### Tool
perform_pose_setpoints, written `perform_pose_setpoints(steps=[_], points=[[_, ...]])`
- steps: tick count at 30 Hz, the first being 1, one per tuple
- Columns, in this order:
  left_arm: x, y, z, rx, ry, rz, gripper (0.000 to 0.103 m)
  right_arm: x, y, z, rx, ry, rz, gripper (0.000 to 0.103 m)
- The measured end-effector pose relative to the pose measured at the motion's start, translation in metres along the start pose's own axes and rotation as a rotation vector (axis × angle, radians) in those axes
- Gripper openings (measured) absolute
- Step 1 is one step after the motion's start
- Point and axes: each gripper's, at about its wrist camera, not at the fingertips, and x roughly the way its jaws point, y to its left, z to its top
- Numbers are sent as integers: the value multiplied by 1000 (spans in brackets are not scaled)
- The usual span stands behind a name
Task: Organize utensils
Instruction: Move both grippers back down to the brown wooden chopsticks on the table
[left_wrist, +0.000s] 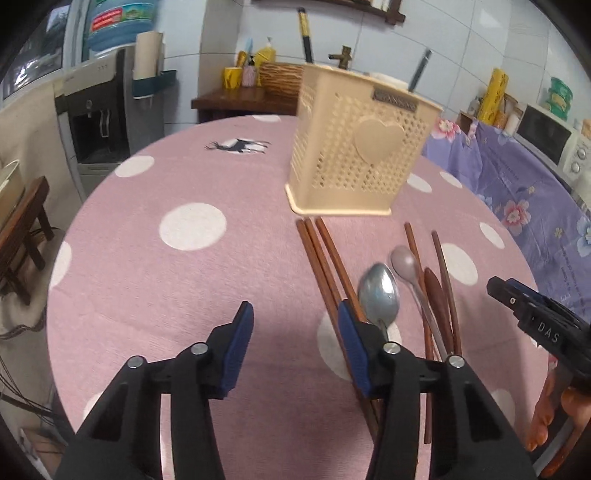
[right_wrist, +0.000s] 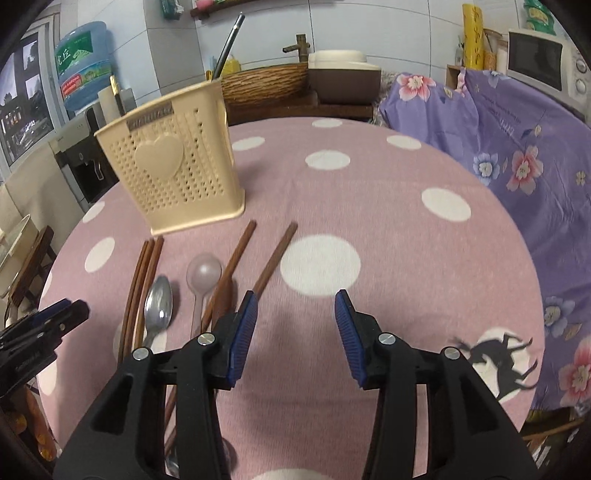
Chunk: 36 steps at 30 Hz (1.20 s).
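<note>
A cream perforated utensil holder (left_wrist: 354, 147) (right_wrist: 173, 166) with a heart on its front stands on the round pink dotted table (left_wrist: 184, 184); a dark handle (left_wrist: 419, 72) sticks out of it. In front of it lie three wooden chopsticks (left_wrist: 321, 258) (right_wrist: 144, 280), a metal spoon (left_wrist: 378, 291) (right_wrist: 159, 306), a pale plastic spoon (left_wrist: 404, 260) (right_wrist: 204, 273), a brown wooden spoon (left_wrist: 436, 291) and two more chopsticks (right_wrist: 277, 258). My left gripper (left_wrist: 295, 314) hovers open just left of the metal spoon, only cloth between its pads. To the right of the utensils my right gripper (right_wrist: 297, 299) is open over bare cloth.
A water dispenser (left_wrist: 99, 110) stands beyond the table's far left edge, with a wooden bench (left_wrist: 22, 221) at the left. A purple flowered cloth (right_wrist: 517, 147) and a microwave (right_wrist: 543, 62) lie to the right. A wooden stand with a basin (right_wrist: 266, 81) is behind the holder.
</note>
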Motion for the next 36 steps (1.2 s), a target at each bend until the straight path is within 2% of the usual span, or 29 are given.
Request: perform_pose_setpoints(steps=[6,13,15,16,19,20,22,24,26,30,36], points=[[16,-19,-10,45,52,4,42,1,4,-8,-9,8,8,45],[20,-21,-17,109,46,81,41,-3,4,-7,-15,2,2,45],[18,-14,-17,138,53,173,39,-2,2,-7,-20,11,-3,45],[16,-6,-17,137,51,174,39,-2,-1,-6,-15,21,0,45],[7,16,-13,37,63,98,39,3,-5,-2,-2,43,5,44],[5,17,-10,30,55,98,39,6,-6,1,7,56,19,44],[2,18,-4,37,35,125,39,13,-7,7,40,85,50,44],[2,17,3,30,31,115,39,20,-5,14,52,102,62,44],[3,16,9,20,21,108,39,28,0,23,44,109,40,44],[16,18,20,10,17,141,39,45,7,38,66,129,16,43],[31,18,27,-2,36,176,39,74,12,53,85,181,-40,33]])
